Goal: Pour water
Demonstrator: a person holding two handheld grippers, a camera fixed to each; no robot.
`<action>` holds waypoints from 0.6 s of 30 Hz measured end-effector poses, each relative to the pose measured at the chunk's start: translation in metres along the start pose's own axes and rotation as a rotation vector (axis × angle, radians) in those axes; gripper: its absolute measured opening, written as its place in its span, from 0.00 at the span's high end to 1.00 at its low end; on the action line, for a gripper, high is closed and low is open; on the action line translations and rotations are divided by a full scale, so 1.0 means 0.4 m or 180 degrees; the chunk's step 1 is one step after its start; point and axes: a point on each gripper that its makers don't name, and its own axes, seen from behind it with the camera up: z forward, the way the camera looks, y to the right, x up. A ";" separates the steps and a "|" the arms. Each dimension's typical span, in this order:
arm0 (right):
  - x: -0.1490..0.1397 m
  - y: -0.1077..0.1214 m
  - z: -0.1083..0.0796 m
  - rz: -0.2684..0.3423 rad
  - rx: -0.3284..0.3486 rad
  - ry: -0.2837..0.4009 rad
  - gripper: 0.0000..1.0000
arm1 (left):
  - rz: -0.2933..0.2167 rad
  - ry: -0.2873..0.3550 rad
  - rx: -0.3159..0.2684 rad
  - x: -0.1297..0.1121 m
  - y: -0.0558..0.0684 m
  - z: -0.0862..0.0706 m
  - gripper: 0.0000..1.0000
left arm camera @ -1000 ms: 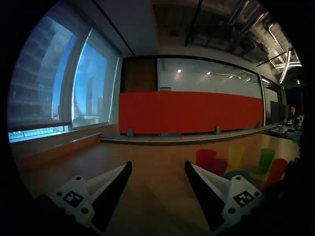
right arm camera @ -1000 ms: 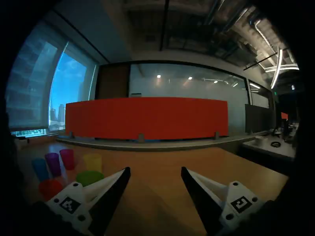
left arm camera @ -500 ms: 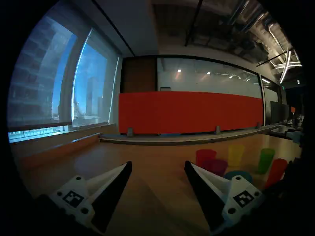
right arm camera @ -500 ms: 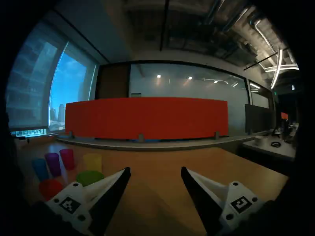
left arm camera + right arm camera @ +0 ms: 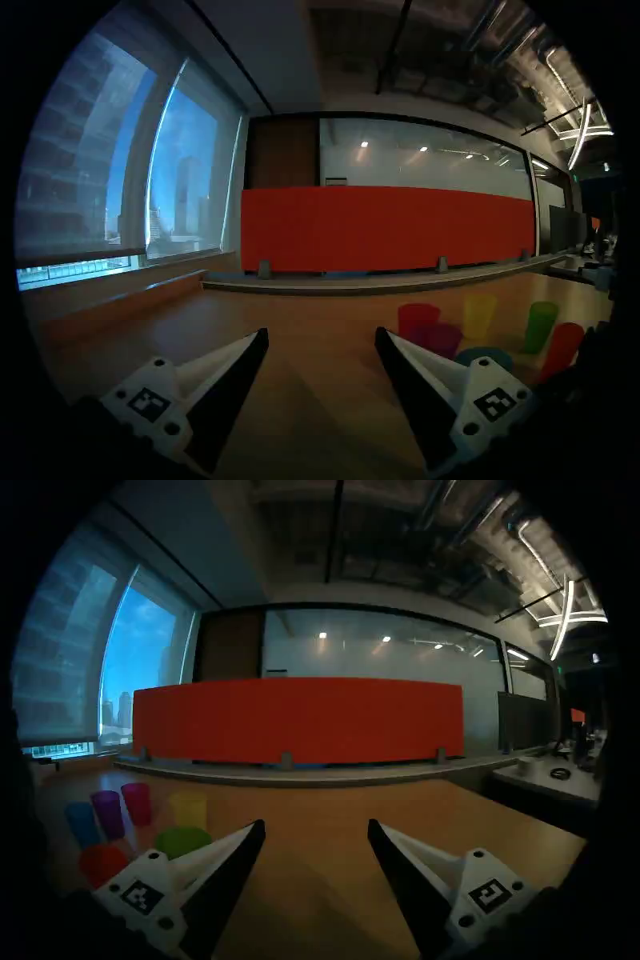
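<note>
left gripper (image 5: 321, 331) fingers spread, empty | right gripper (image 5: 316, 823) same | cups (image 5: 189, 810) unmoved since earlier

Red divider (image 5: 388, 228) mid-frame, behind wood table (image 5: 320, 344). Windows (image 5: 188, 188) left, city outside. Glass wall (image 5: 424, 152) above divider. Strip lights (image 5: 582, 132) upper right. Side desk (image 5: 552, 784) far right.

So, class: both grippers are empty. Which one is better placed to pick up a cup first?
Left, narrowly. Both are open, but the pink-red cup stands almost straight ahead of the left gripper, while the yellow cup sits farther aside of the right gripper.
</note>
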 end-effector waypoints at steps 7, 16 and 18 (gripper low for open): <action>0.001 0.001 0.000 0.0002 0.0000 0.0000 0.01 | 0.0000 0.0000 -0.0001 0.001 0.001 0.000 0.01; 0.001 0.001 0.000 0.0001 0.0000 0.0000 0.01 | -0.0004 0.0002 0.0000 0.003 0.000 0.001 0.01; 0.001 0.001 0.001 0.0001 0.0000 0.0000 0.01 | -0.0004 0.0002 0.0001 0.003 0.000 0.000 0.01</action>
